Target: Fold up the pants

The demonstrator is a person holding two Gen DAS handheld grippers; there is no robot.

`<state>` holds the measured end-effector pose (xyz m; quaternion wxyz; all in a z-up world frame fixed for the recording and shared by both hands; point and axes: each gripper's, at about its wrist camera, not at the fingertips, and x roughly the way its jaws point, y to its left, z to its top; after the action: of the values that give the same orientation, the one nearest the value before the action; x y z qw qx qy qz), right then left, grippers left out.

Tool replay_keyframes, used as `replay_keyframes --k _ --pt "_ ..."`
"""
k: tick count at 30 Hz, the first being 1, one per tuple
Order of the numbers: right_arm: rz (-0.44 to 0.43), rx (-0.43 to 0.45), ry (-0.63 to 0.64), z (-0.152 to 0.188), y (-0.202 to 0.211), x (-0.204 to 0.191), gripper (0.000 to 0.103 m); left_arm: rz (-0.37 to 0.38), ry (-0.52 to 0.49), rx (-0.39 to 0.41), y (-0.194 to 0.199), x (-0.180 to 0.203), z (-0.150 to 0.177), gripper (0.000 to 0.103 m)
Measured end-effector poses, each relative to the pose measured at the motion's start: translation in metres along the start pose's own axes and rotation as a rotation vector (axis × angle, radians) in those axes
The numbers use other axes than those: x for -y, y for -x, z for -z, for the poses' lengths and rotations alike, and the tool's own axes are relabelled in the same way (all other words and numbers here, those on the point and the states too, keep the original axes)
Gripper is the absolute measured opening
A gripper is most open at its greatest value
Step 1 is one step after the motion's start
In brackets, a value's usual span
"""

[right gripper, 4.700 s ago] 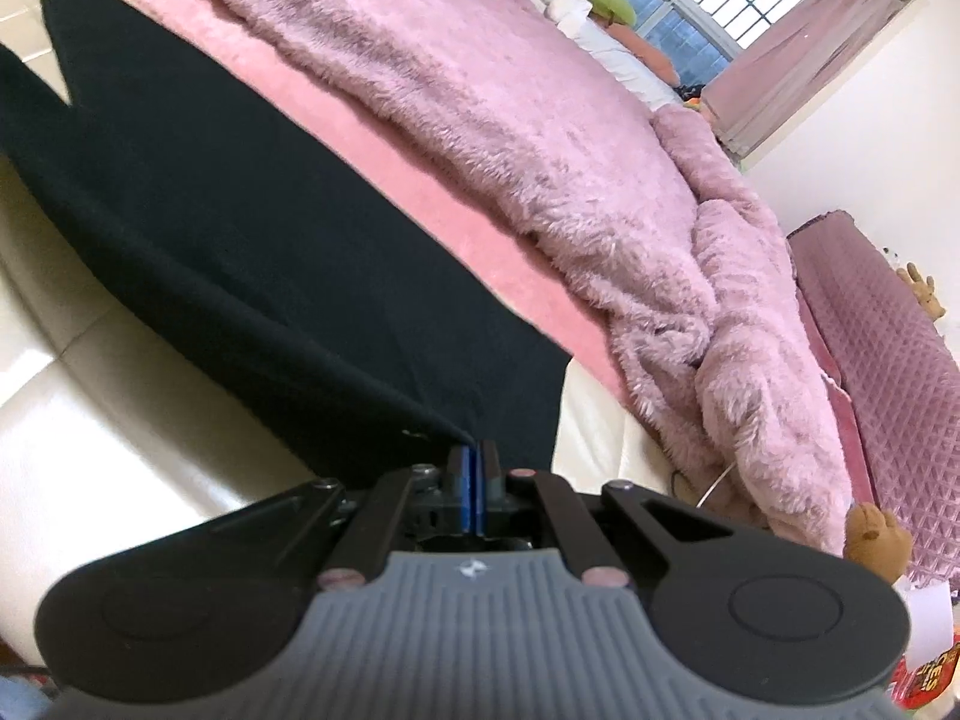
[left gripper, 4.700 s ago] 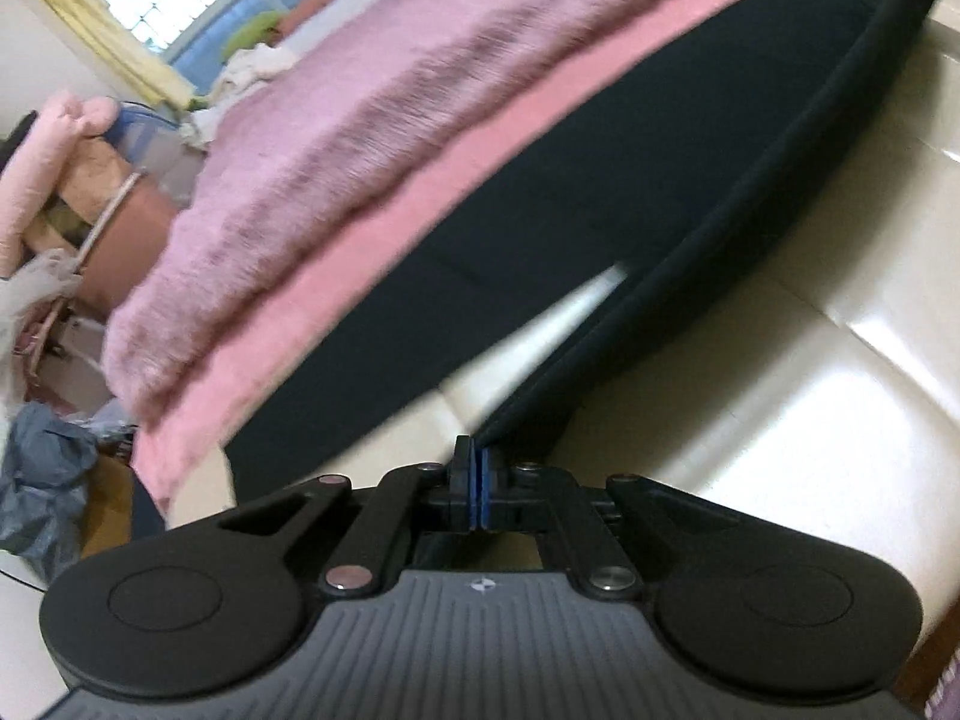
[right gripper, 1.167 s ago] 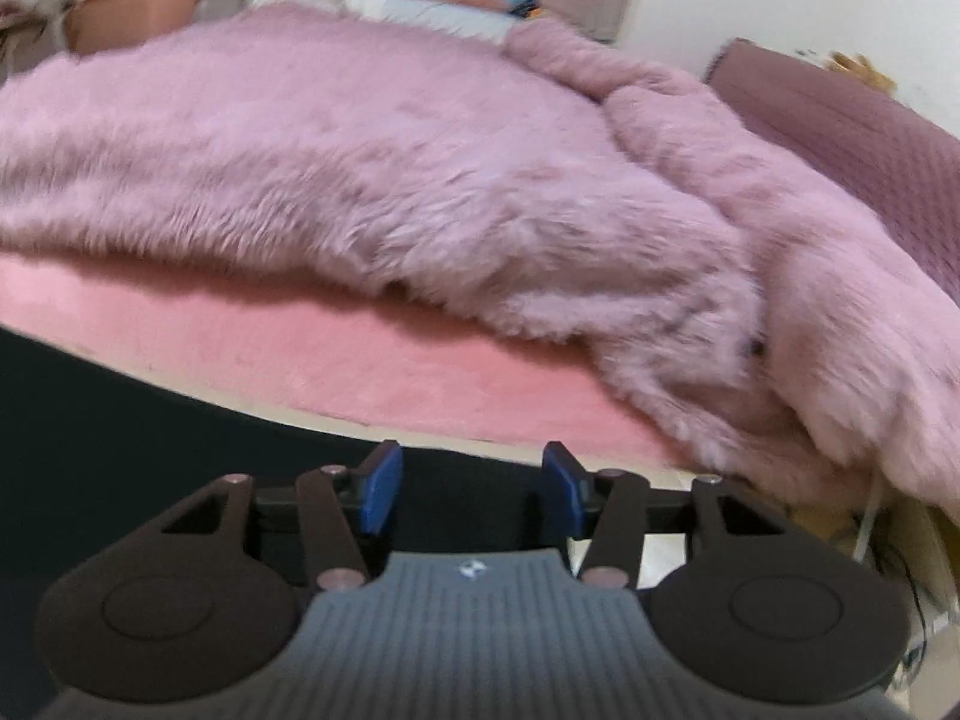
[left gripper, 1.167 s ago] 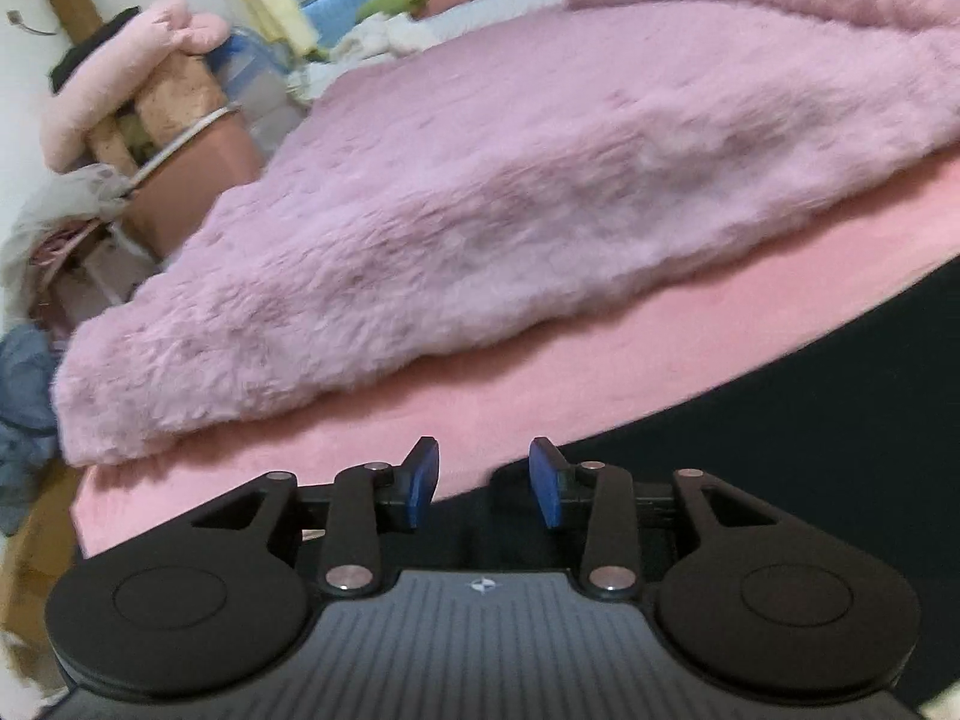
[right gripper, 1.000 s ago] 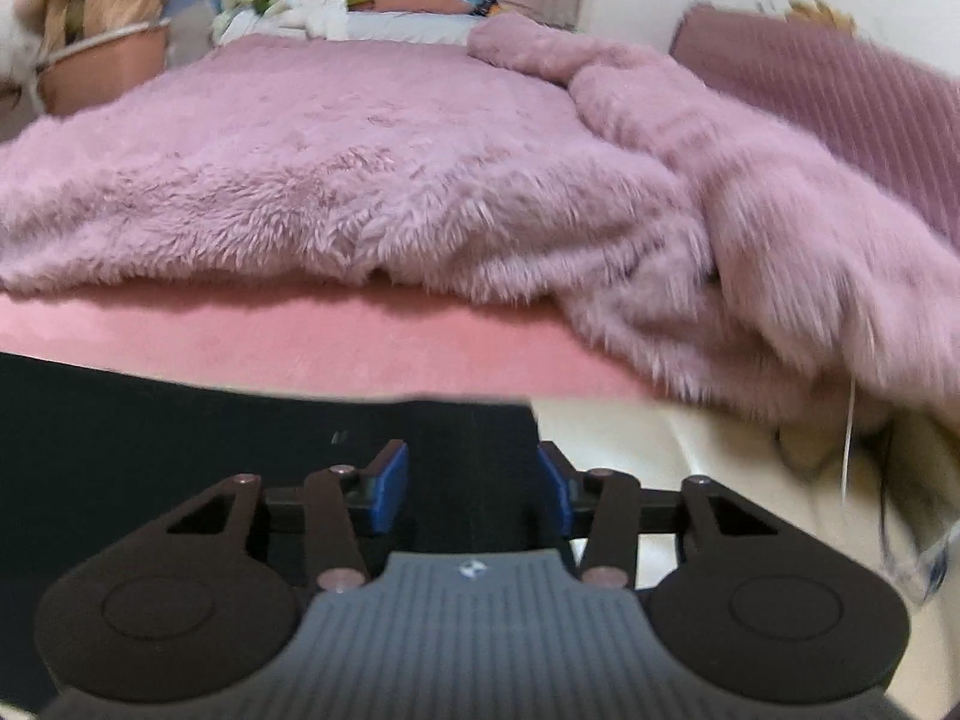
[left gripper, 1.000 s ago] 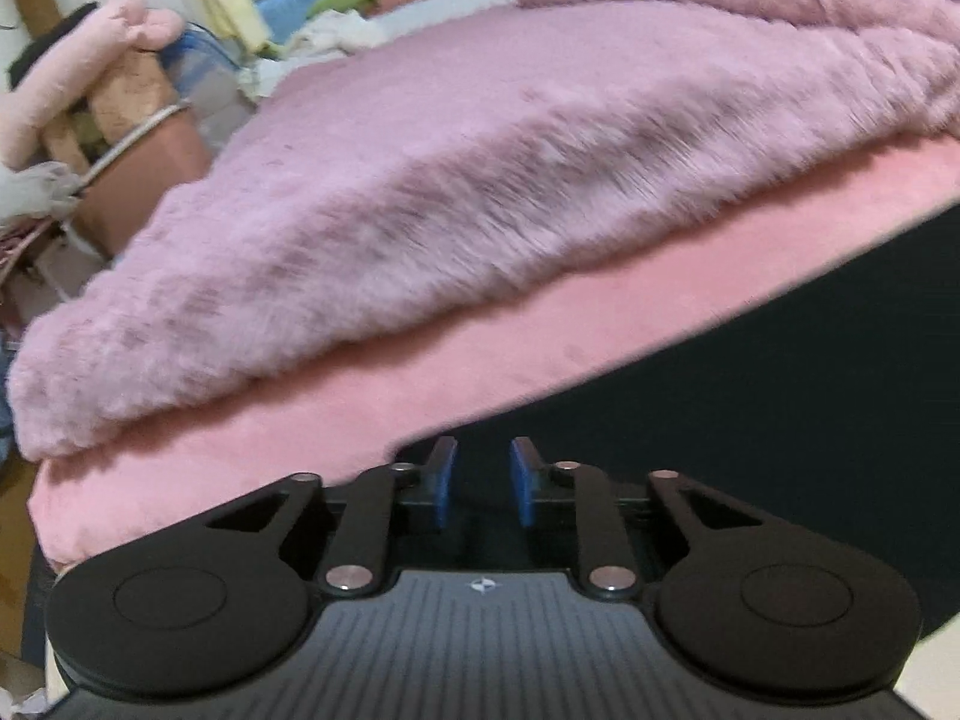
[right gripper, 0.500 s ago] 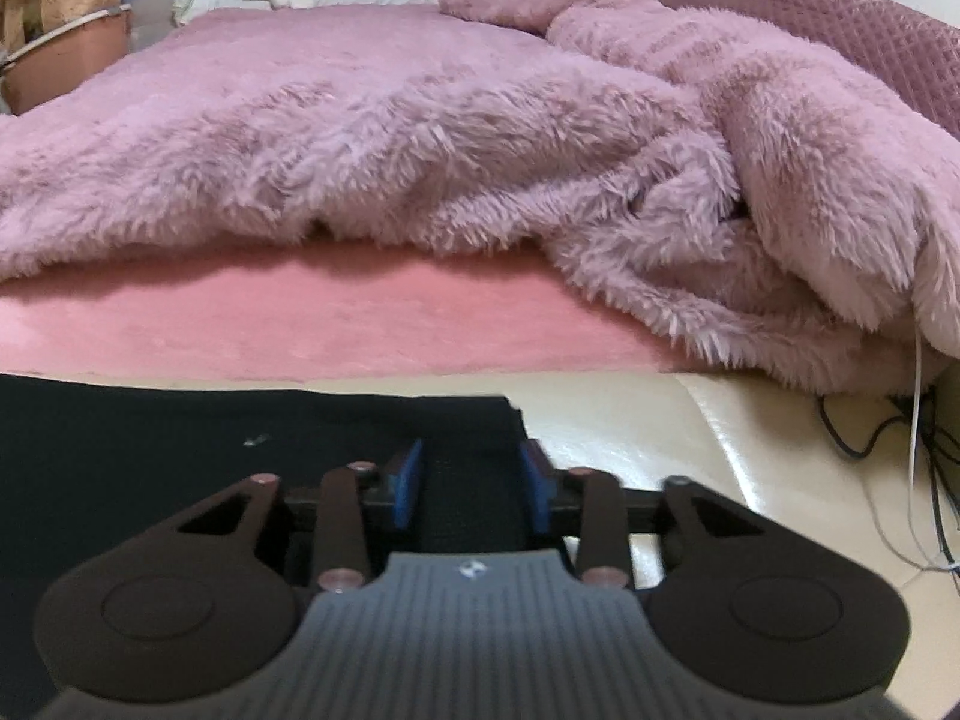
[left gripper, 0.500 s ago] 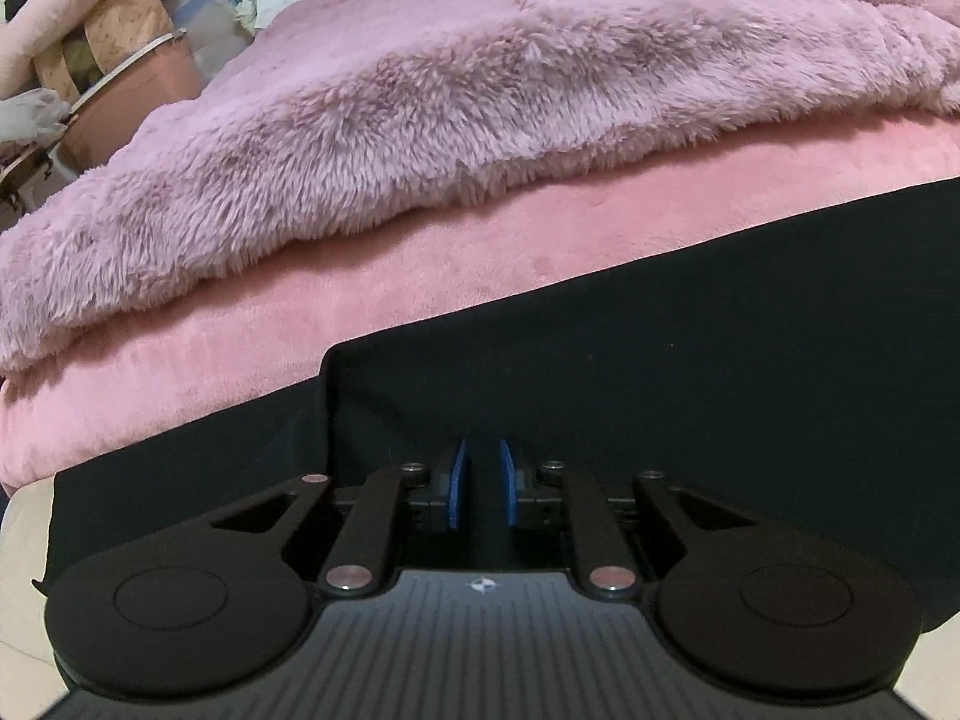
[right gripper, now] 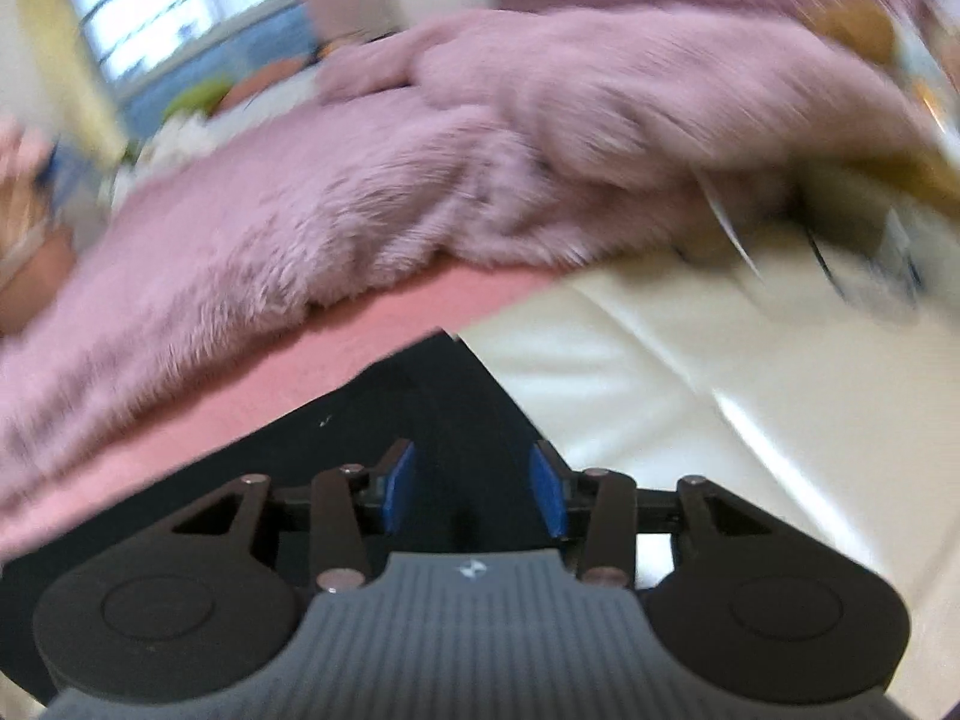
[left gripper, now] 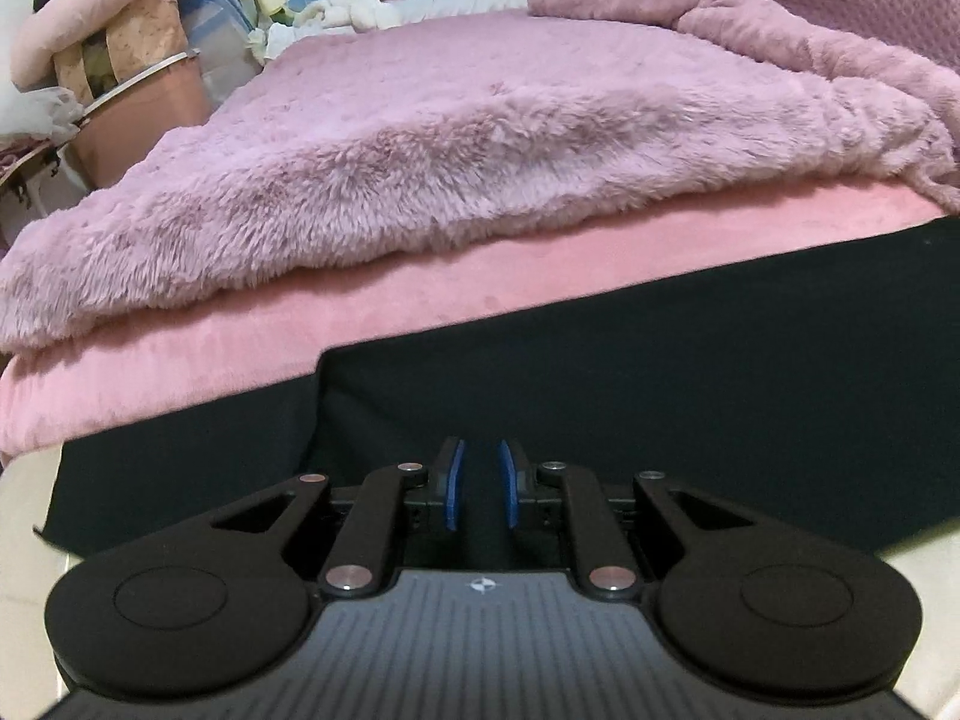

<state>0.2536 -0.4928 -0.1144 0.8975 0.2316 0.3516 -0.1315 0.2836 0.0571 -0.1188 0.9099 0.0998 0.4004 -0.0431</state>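
Note:
The black pants [left gripper: 660,396] lie flat across the near edge of the bed, with an upper layer ending in a straight edge at the left. My left gripper [left gripper: 480,489] hovers over that layer with a narrow gap between its blue pads and no cloth pinched. In the blurred, tilted right wrist view the right-hand corner of the pants [right gripper: 432,408] points away from me. My right gripper [right gripper: 473,489] is above that corner, its jaws opening. The black cloth shows beneath the gap, and the pads do not press on it.
A fluffy purple blanket [left gripper: 480,138] covers the bed behind a pink sheet [left gripper: 240,348]. A cream padded surface [right gripper: 720,390] lies right of the pants, with cables [right gripper: 822,252] beyond it. A brown basket [left gripper: 138,114] and soft clutter stand at the far left.
Both grippers, earlier shut on the pants, now stand open. The left drew back, showing more of the pants, and its jaws narrowed. The right rolled and swung sideways, blurring its view, and its jaws widened.

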Motion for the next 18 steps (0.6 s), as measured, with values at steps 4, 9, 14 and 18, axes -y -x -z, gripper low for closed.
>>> replay_keyframes --k 4,9,14,18 --pt "-0.055 -0.046 -0.234 0.028 0.002 0.030 0.041 0.016 0.048 -0.025 0.012 0.004 0.012 0.018" --pt "-0.126 -0.059 -0.410 0.047 -0.017 0.038 0.040 -0.002 0.105 -0.044 0.026 0.002 0.026 0.018" --pt "-0.103 -0.043 -0.454 0.056 -0.021 0.041 0.009 -0.023 0.136 -0.048 0.041 -0.005 0.034 0.018" --pt "-0.081 -0.034 -0.435 0.052 -0.010 0.051 0.003 -0.036 0.150 -0.031 0.054 -0.011 0.034 0.018"
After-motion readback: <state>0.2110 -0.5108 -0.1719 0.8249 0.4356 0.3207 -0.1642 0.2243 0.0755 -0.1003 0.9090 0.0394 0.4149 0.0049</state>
